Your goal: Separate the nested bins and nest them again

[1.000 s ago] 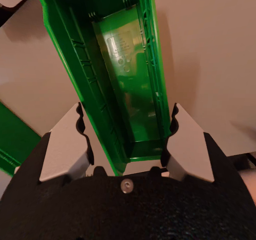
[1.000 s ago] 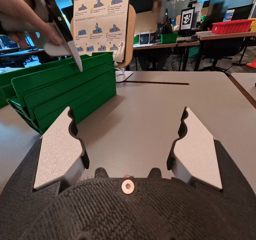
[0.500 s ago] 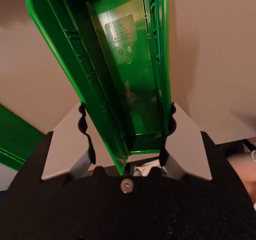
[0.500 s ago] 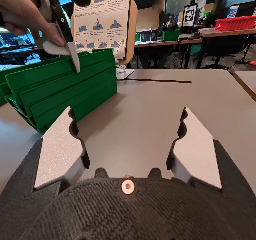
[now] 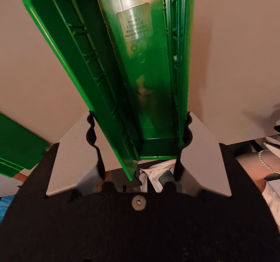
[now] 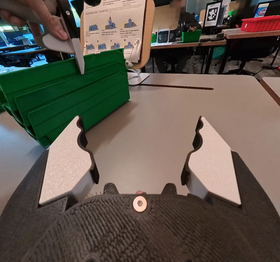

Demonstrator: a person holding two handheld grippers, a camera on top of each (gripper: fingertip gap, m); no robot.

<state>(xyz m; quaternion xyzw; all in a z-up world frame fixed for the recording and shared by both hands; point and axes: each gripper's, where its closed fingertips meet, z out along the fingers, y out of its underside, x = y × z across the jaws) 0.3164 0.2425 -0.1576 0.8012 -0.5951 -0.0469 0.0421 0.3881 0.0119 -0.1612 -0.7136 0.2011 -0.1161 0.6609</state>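
A: Where are the narrow green plastic bins (image 6: pixel 65 97)?

B: Nested in one stack near the left edge of the grey bench (image 6: pixel 174 118), long side toward the right wrist camera. Another green piece (image 5: pixel 16 147) lies off to the left in the left wrist view; I cannot tell what it is.

A: And the left gripper (image 5: pixel 138 135)?

B: It comes down from above, jaws spread across the width of the top bin (image 5: pixel 144 76). The right finger touches the outer face of one long wall; the left finger sits just beside the other wall, apart from it. So it straddles the bin without pinching it.

A: The right gripper (image 6: pixel 140 147)?

B: Jaws wide apart, empty, low over bare bench, well away from the stack.

A: How would you do this step well?

B: I judge the job is to take hold of the top bin for lifting out. Close evenly on both long walls, near the middle of the length so the bin hangs level. Then lift straight up; a tilted pull could wedge it against the bin beneath and drag the whole stack. The idle gripper could press down on a lower rim if the bins stick.
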